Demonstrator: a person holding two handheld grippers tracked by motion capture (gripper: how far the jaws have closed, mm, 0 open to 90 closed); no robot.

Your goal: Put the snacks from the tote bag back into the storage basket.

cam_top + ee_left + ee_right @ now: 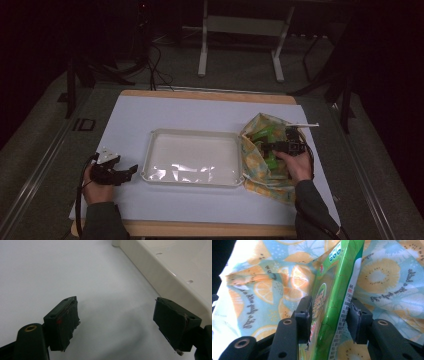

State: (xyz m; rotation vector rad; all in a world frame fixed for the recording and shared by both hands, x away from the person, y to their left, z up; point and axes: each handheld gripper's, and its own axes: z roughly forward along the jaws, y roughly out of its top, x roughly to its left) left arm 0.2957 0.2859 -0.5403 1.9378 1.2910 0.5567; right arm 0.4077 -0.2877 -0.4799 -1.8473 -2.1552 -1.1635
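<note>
Between our right gripper's (329, 322) two black jaws stands a glossy green printed snack packet (332, 302), held edge-on, with both pads pressed against its faces inside the soft cloth bag printed with orange and lemon slices (382, 275). The grip looks firm, so we judge the step in hand to be drawing the packet up and out of the bag, then carrying it left to the shallow cream plastic tray (191, 137). To do this well we lift straight along the packet's length, so its edges do not snag the cloth folds, and we keep the squeeze steady, since the shiny film could slip.

Our left gripper (117, 322) rests on the white table sheet (50, 270) with its jaws spread wide and nothing between them, just near the tray's left wall.

From the high view we see the whole layout: bag at the right of the tray, more green packets (262, 134) showing in its mouth, and our right hand (296, 165) reaching in. That view blurs the grip itself; the right gripper view makes the pad contact plain. The left gripper view alone gives us the close run of tray wall.
</note>
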